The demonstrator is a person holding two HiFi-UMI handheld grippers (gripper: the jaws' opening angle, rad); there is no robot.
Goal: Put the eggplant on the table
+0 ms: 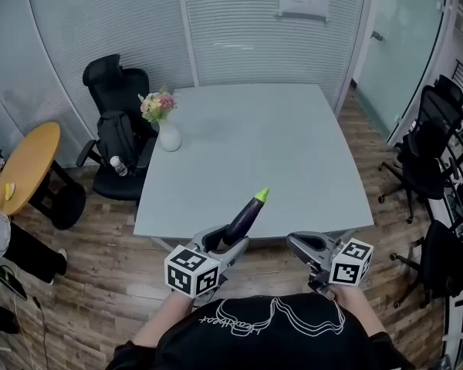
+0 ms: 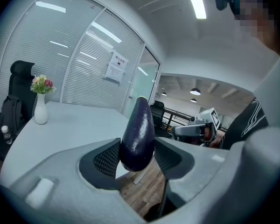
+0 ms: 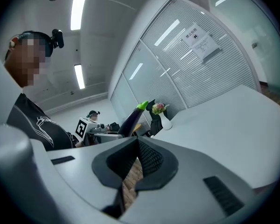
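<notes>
A dark purple eggplant (image 1: 245, 216) with a green stem end juts up and forward from my left gripper (image 1: 225, 245), which is shut on its thick lower end. Its tip hangs just over the near edge of the pale grey table (image 1: 255, 145). In the left gripper view the eggplant (image 2: 137, 134) stands upright, pressed between the two dark pads of the left gripper (image 2: 136, 160). My right gripper (image 1: 299, 245) hovers beside it at the table's near edge, shut and holding nothing. Seen from the right gripper view, the right gripper's (image 3: 136, 160) pads meet at the tips, and the eggplant (image 3: 130, 118) shows beyond them.
A white vase of flowers (image 1: 168, 133) stands at the table's left side. A black office chair (image 1: 116, 129) and a round yellow side table (image 1: 27, 164) are to the left. More black chairs (image 1: 424, 160) stand on the wooden floor to the right.
</notes>
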